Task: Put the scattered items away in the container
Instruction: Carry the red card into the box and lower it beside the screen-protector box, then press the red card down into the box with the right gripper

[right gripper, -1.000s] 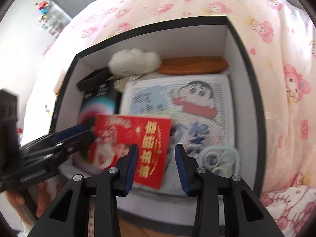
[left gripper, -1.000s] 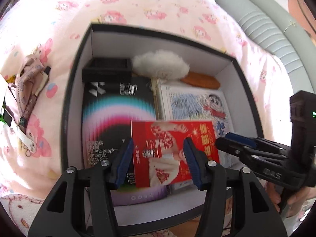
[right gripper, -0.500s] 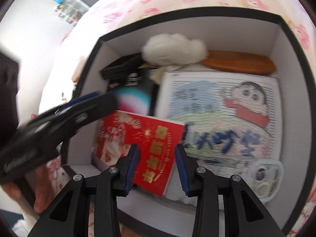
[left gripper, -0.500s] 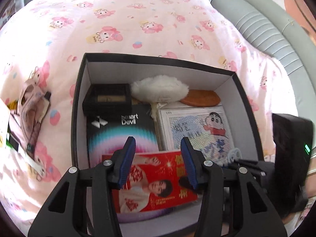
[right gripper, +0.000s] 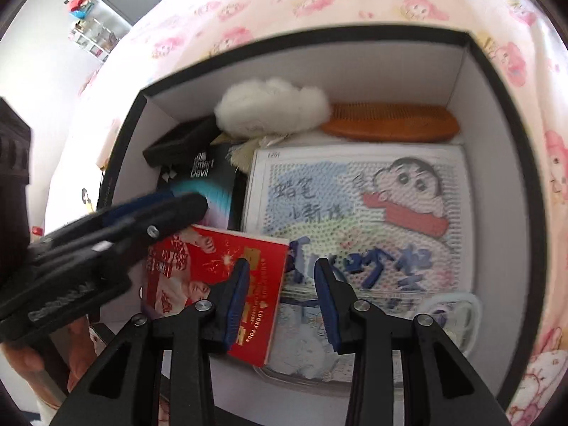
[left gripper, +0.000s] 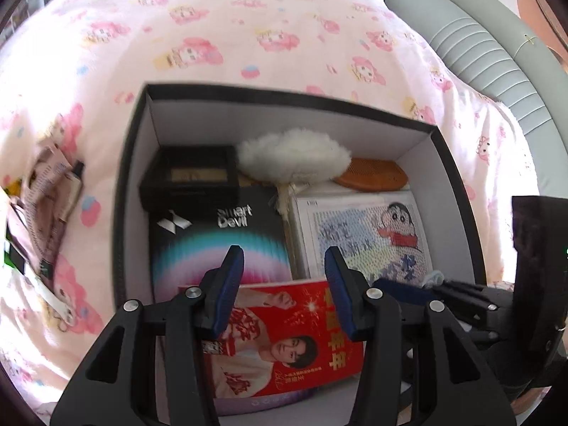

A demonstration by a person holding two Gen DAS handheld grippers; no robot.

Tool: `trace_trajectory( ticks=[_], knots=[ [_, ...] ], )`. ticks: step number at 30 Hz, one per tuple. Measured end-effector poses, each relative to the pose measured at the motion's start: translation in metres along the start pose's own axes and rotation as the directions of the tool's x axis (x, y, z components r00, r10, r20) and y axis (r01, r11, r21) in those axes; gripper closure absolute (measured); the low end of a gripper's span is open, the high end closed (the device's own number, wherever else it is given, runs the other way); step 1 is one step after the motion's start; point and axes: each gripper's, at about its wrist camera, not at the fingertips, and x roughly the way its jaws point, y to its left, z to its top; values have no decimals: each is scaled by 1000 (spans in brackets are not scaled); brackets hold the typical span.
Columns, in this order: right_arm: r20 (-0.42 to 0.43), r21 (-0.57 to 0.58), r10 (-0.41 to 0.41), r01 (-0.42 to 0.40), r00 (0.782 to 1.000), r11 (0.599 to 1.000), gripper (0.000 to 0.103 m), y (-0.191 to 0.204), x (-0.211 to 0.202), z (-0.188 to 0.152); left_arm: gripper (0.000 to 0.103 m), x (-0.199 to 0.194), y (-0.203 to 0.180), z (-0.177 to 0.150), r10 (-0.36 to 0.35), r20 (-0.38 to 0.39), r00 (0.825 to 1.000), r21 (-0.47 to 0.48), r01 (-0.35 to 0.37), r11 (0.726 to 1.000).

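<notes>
A: Now that the left gripper (left gripper: 284, 287) hangs over the near end of the box with its blue pads spread and nothing between them, what has changed?

B: A second ago those jaws stood wider, right at the flat red packet printed with a portrait (left gripper: 284, 337). They drew in a little during that second and have since held steady. The packet lies loose in the black cardboard box with white inner walls (left gripper: 136, 177), on top of the black "Smart Devil" carton (left gripper: 216, 234). So I judge that item delivered.

A: And the right gripper (right gripper: 280, 298)?

B: Spread too, pinching nothing, poised above the packet's edge and the white cartoon bead board (right gripper: 358, 213).

A: What else is already inside?

B: A white fluffy puff (left gripper: 293, 154), a brown wooden comb (right gripper: 390, 126), a small black tray (left gripper: 190, 175) and a clear ring-shaped piece (right gripper: 451, 310) in the near corner.

A: Finished, then?

B: Not likely. A heap of beige pouches and tubes (left gripper: 46, 195) lies on the pink cartoon-print bedsheet (left gripper: 284, 35), outside the box to its left. That looks like the next pickup.
</notes>
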Motion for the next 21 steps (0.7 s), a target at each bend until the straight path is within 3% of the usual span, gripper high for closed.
trace_trajectory(
  ticks=[5,8,11,15,18,21],
  knots=[
    [-44,-27,67,-68,997,997,66,25,20,3,56,-1,9,0,-37,4,999,-36,37,999],
    [-26,-66,36,-38,999,997,65,40,22,1,56,0,10,0,-58,1,998,-48,58,997],
    [-1,-26,69,-69,998,997,65,36,12,-1,56,4,10,1,-59,-14,998,-53,58,997],
    [84,-4,-34,35,996,999,65,24,-12,-2,56,18,13,4,-86,-72,994,-88,80,993],
    [121,24,-113,111,986,994,65,17,-19,-1,64,29,12,2,-37,-130,991,-88,26,996],
    [111,30,-144,142,983,989,65,0,-19,5,64,30,7,-3,-53,-164,985,-71,42,997]
  ],
)
